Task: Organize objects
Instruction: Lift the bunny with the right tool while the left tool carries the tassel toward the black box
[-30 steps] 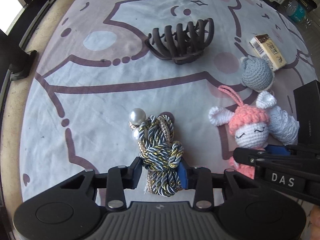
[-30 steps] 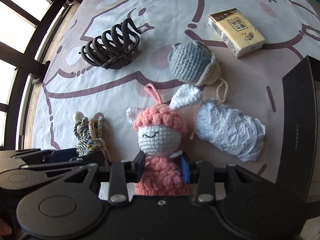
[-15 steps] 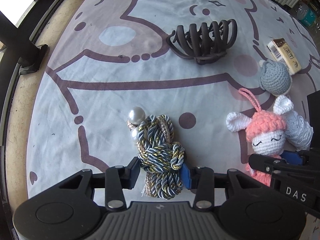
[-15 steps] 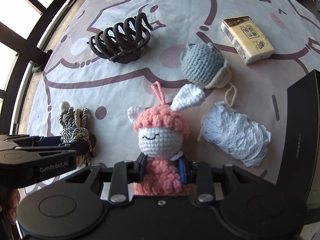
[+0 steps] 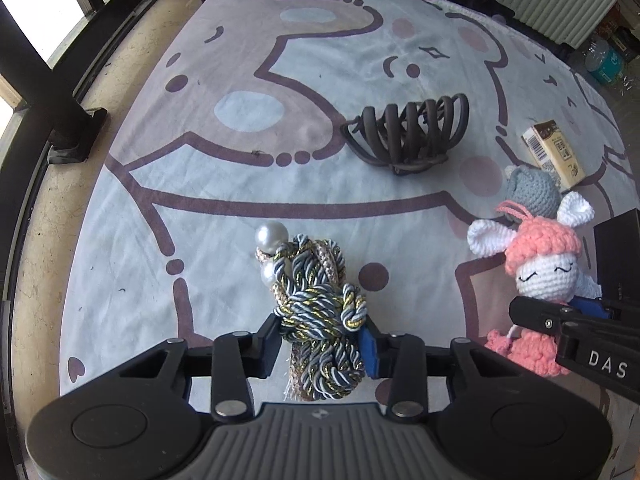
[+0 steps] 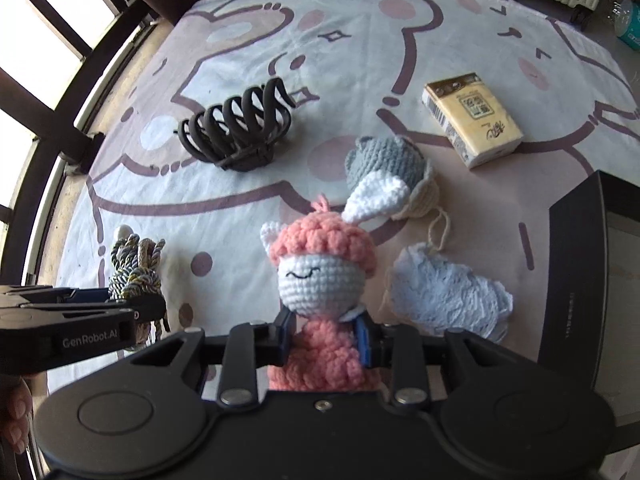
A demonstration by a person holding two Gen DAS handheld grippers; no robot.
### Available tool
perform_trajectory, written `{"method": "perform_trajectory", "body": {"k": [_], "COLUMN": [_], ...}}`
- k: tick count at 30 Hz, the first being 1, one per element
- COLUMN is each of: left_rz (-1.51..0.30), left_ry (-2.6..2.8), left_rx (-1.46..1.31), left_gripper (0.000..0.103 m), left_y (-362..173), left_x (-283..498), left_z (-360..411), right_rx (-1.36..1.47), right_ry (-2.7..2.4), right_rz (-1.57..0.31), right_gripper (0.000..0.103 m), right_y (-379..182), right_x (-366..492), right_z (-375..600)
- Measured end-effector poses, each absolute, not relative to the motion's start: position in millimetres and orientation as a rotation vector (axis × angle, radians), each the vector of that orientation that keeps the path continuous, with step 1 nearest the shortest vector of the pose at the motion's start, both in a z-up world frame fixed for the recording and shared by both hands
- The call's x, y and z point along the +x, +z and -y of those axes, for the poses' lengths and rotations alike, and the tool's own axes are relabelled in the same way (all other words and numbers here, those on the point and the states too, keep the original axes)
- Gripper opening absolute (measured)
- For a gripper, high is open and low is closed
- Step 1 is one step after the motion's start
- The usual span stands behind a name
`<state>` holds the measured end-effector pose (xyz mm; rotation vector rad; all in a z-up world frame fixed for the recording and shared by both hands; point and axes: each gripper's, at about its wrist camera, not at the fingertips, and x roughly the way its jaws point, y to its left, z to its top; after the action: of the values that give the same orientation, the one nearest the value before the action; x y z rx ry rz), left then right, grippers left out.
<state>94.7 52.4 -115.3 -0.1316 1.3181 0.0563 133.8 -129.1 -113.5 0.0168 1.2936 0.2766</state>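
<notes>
Between the pads of the left hand-held gripper (image 5: pixel 322 342), a knotted bundle of blue, grey and gold twisted cord with two white pearls (image 5: pixel 316 312) is clamped at its lower end; the jaws, which have just been closing, are set narrowly against it. Beside it, the right hand-held gripper (image 6: pixel 322 338) is closed on the pink body of a crocheted rabbit doll with white face and pink cap (image 6: pixel 322 280). On the cartoon-printed cloth (image 6: pixel 360 40), a dark brown plastic claw hair clip (image 6: pixel 236 132), a grey crocheted toy (image 6: pixel 384 160), a white lace piece (image 6: pixel 448 292) and a yellow tissue packet (image 6: pixel 472 120) lie apart. At the right edge, a black box (image 6: pixel 580 280) is seen; its contents cannot be told.
</notes>
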Motion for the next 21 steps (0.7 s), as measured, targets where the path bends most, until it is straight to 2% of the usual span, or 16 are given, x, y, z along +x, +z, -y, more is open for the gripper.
{"method": "perform_trajectory", "body": {"k": [21], "left_rz": [-1.024], "left_ry": [0.058], "left_rx": [-0.15], "left_gripper": [0.041], "left_y": [-26], "left_x": [64], "left_z": [-49], "right_rx": [0.113], "right_ry": [0.217], "right_rz": [-0.974], "right_gripper": [0.032], "right_y": [-23], "right_x": [105], "right_z": [154]}}
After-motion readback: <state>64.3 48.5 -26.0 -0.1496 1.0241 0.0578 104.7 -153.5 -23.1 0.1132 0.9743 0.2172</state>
